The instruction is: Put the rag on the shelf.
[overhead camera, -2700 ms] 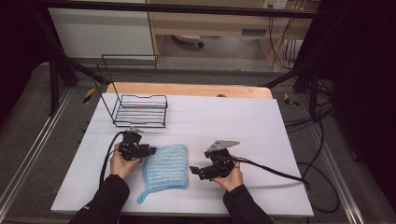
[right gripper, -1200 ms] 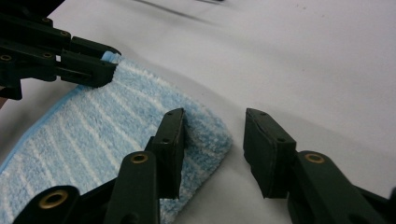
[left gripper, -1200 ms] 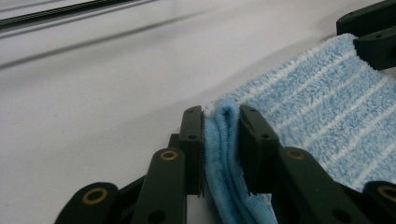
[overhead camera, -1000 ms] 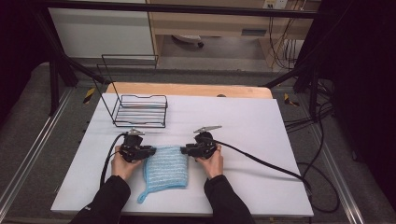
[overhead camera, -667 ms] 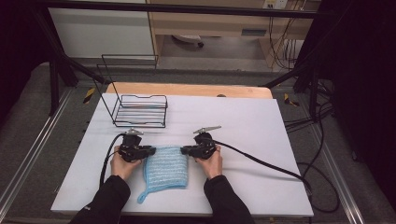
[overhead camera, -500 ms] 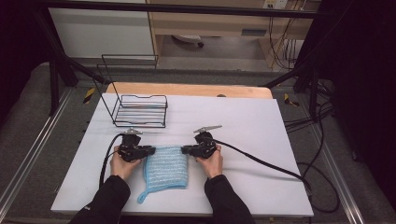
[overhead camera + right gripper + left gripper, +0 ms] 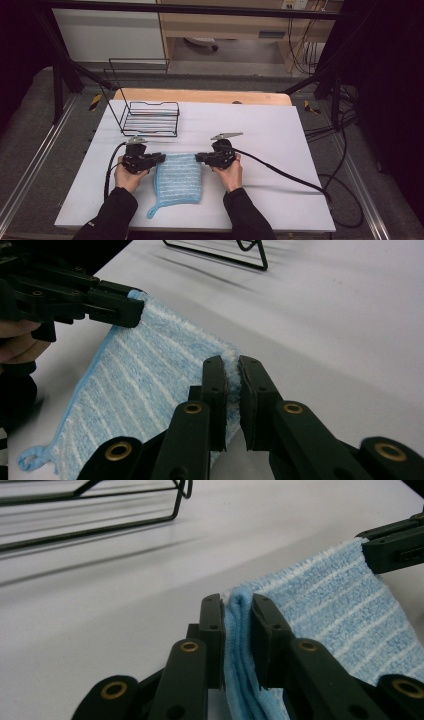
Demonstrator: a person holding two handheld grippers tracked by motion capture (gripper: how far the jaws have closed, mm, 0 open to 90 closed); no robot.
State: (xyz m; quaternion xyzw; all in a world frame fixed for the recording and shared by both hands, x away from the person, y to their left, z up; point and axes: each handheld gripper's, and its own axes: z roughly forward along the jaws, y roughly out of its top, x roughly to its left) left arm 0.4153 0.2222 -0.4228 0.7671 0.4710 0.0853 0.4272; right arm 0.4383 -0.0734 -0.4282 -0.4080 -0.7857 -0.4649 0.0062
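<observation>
Both claws, left gripper (image 7: 235, 605) and right gripper (image 7: 232, 367), have just closed, pinching the blue towel's (image 7: 177, 175) far corners on the table (image 7: 280, 135).

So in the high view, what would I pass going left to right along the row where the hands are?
left gripper → blue striped cloth → right gripper → black cable trailing off right.

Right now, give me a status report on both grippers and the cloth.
Left gripper and right gripper each shut on a far corner of the blue cloth. Cloth mostly flat on table. Wire rack behind, clear.
</observation>
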